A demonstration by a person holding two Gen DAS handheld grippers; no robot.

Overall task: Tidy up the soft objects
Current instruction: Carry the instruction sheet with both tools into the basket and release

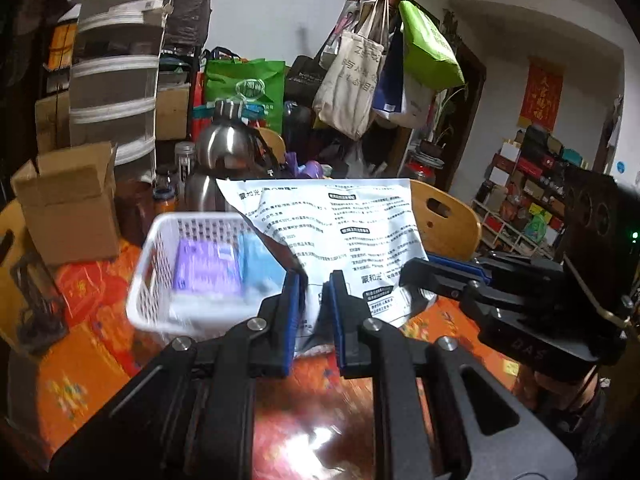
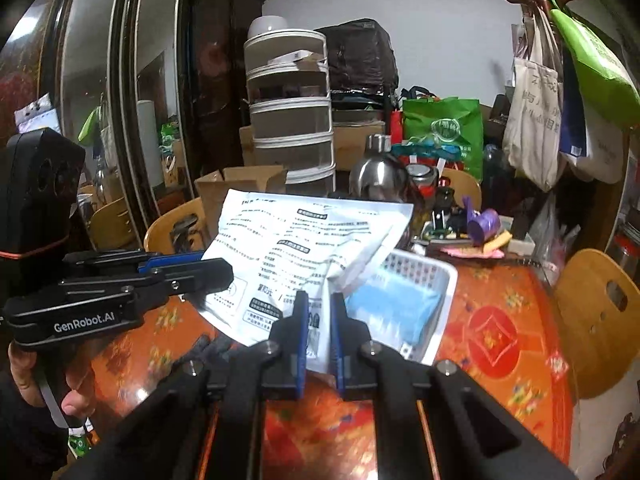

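A white soft pack (image 1: 340, 220) printed with black text hangs in the air above the table, held by its lower edge. My left gripper (image 1: 316, 280) is shut on that edge, and my right gripper (image 2: 320, 304) is shut on the same pack (image 2: 288, 248). Each gripper also shows in the other's view: the right gripper (image 1: 412, 270) at the pack's right side, the left gripper (image 2: 216, 268) at its left. Behind the pack on the table, a white slotted basket (image 1: 160, 240) holds a purple pack (image 1: 208, 268) and a blue pack (image 1: 260, 264). The held pack partly hides the basket (image 2: 448, 292).
The table has an orange patterned cloth (image 2: 500, 340). On it stand an open cardboard box (image 1: 68, 200), a steel flask (image 1: 224, 152) and jars. Wooden chairs (image 1: 448, 216) (image 2: 596, 312) ring the table. A coat rack hung with bags (image 1: 360, 80) stands behind. A person's hand (image 2: 24, 372) holds the left gripper.
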